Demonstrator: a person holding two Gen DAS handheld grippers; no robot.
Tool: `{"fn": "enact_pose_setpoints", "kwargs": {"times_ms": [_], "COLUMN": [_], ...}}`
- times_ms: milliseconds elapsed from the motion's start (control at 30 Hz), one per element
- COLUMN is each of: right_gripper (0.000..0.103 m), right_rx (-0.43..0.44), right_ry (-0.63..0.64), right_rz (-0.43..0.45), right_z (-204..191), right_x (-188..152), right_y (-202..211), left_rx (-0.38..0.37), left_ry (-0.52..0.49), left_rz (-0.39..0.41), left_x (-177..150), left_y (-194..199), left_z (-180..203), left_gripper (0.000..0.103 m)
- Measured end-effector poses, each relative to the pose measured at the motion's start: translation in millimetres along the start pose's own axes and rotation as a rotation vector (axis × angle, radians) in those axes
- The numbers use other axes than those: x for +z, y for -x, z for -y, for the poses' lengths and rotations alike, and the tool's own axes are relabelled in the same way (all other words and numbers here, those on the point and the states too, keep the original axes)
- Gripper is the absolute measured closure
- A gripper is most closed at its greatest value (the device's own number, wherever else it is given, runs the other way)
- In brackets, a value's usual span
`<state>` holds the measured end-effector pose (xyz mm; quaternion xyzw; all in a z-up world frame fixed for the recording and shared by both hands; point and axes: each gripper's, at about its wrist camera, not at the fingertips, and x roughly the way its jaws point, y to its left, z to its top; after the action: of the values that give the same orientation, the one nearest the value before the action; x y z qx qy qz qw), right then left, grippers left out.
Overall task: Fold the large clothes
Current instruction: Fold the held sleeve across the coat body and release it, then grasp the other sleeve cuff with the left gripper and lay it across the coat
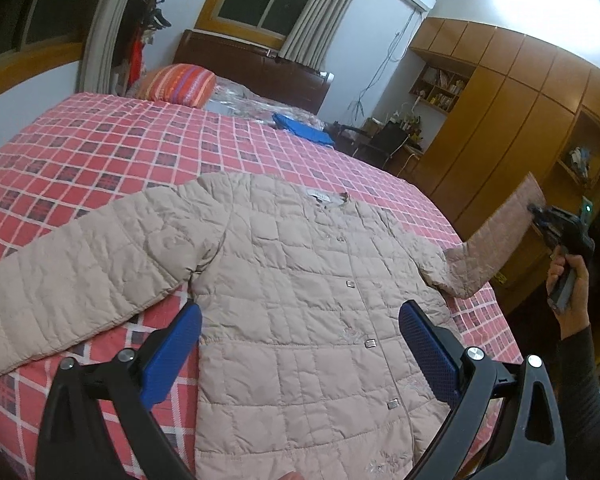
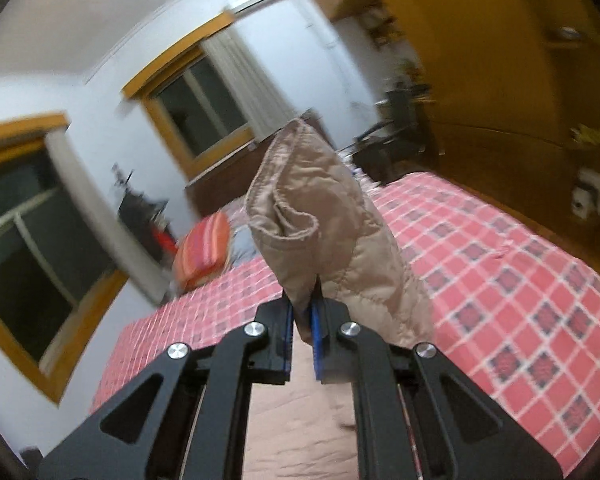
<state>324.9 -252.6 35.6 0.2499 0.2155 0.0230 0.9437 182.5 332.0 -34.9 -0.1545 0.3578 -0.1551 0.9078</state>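
Beige quilted jacket is lying flat on the bed; right tongs are pinching its sleeve cuff, raised at three o'clock from wide-open, empty left tongs.

The jacket lies flat on the bed, collar toward the headboard. Its one sleeve stretches out left on the cover; the other sleeve rises off the bed's right edge, its cuff between the right gripper's fingers. The left gripper hangs over the jacket's lower front. A pillow sits at the bed's head, and a wardrobe stands to the right.
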Motion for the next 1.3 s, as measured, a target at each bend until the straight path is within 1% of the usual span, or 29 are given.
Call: {"fn": "enact_pose_setpoints", "kwargs": {"times_ms": [67,133,200,233,333,400,433,500,600,633,667,700,733,767,800,833,900,967,1000,1033,1100,1133,1167,1233,1300], "right_gripper": [0.096,0.096,0.096,0.096,0.096,0.096,0.096,0.096,0.096,0.092,0.091,0.087,0.071,0.060,0.047,0.045,0.043,0.037,0.034,0.034,0.033,0.033,0.032,0.031,0.031], "right_rx": [0.031,0.045,0.056,0.065,0.076,0.082,0.081,0.080,0.073,0.077,0.080,0.084,0.095,0.105,0.111,0.114,0.135,0.139,0.144,0.149,0.164,0.161,0.157,0.150,0.144], "right_ry": [0.049,0.113,0.169,0.208,0.284,0.355,0.378,0.427,0.462,0.475,0.484,0.495,0.496,0.490,0.477,0.466,0.458,0.426,0.402,0.374,0.312,0.295,0.284,0.249,0.217], "right_rz": [-0.047,-0.079,-0.111,-0.145,-0.202,-0.255,-0.271,-0.335,-0.409,-0.435,-0.457,-0.484,-0.505,-0.520,-0.528,-0.520,-0.506,-0.473,-0.460,-0.453,-0.447,-0.439,-0.429,-0.413,-0.403], "right_z": [-29,-58,-76,-92,-131,-154,-160,-174,-186,-188,-188,-189,-189,-188,-185,-182,-177,-167,-161,-155,-138,-129,-125,-111,-102], "right_x": [-15,-33,-54,-68,-101,-132,-143,-176,-212,-222,-228,-237,-245,-247,-249,-248,-249,-245,-243,-240,-238,-238,-237,-238,-235], "right_y": [-17,-34,-48,-61,-82,-102,-110,-131,-153,-159,-164,-169,-171,-172,-168,-160,-144,-122,-111,-100,-74,-61,-53,-35,-24], "left_rx": [-0.001,0.004,-0.006,-0.006,-0.005,-0.007,-0.007,-0.014,-0.035,-0.051,-0.068,-0.087,-0.102,-0.126,-0.141,-0.155,-0.234,-0.286,-0.306,-0.316,-0.330,-0.322,-0.298,-0.297,-0.259], "left_ry": [0.003,0.013,0.026,0.030,0.041,0.044,0.043,0.040,0.041,0.050,0.062,0.085,0.101,0.119,0.144,0.165,0.228,0.269,0.277,0.279,0.284,0.279,0.280,0.294,0.316], "left_rz": [-0.002,-0.004,-0.006,-0.004,-0.002,-0.013,-0.020,-0.042,-0.079,-0.099,-0.119,-0.146,-0.163,-0.186,-0.209,-0.226,-0.278,-0.327,-0.356,-0.381,-0.446,-0.462,-0.481,-0.513,-0.539], "left_x": [3,5,7,8,12,17,19,24,32,35,38,41,43,46,49,50,54,55,54,53,49,48,46,45,44], "left_y": [-3,-8,-12,-12,-17,-25,-28,-39,-59,-67,-77,-88,-95,-107,-119,-127,-154,-183,-198,-210,-241,-250,-261,-279,-294], "left_z": [0,-1,-3,-3,-7,-10,-11,-12,-14,-15,-18,-21,-22,-24,-27,-27,-28,-22,-17,-12,2,8,13,20,21], "left_gripper": [0.004,0.004,0.004,0.004,0.004,0.004,0.004,0.004,0.004,0.004,0.004,0.004,0.004,0.004,0.004,0.004,0.004,0.004,0.004,0.004,0.004,0.004,0.004,0.004,0.004]}}
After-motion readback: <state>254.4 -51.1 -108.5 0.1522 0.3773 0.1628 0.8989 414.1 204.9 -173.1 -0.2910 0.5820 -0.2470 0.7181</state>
